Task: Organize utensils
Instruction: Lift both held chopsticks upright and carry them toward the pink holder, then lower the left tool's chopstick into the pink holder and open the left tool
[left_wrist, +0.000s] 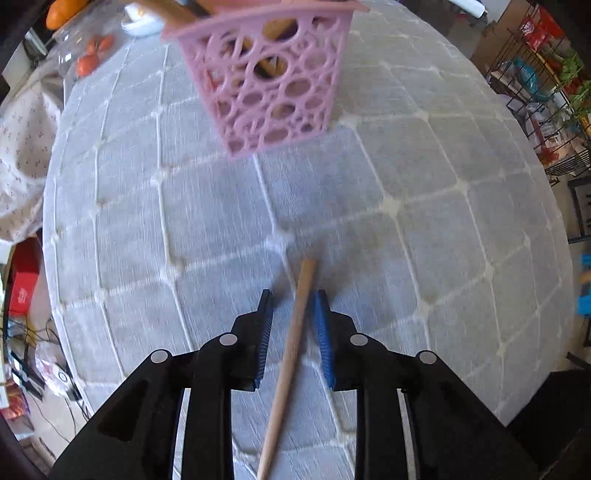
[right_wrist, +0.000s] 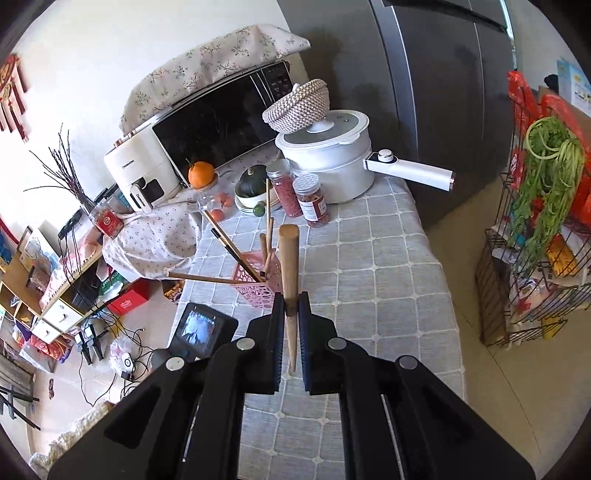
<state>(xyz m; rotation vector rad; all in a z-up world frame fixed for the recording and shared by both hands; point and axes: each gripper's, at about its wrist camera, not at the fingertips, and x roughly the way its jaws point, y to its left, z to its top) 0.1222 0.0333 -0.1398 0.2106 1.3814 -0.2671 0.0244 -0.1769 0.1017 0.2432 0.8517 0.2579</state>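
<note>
L gripper (left_wrist: 293, 299): I've got it apart, pointing down at bench (left_wrist: 424, 229); wooden stick (left_wrist: 291, 347) lies between pads, untouched afaict.
Stick axis: runs fwd, along my fingers, toward pink basket (left_wrist: 266, 88) ahead.
R gripper (right_wrist: 291, 302): clamped on wooden handle (right_wrist: 289, 266), upright, basket just beyond.
Nearer hand: L, w/ jaws astride stick.

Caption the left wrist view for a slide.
Left gripper, jaws apart, straddles a wooden stick on the checked tablecloth below the pink basket.
</note>
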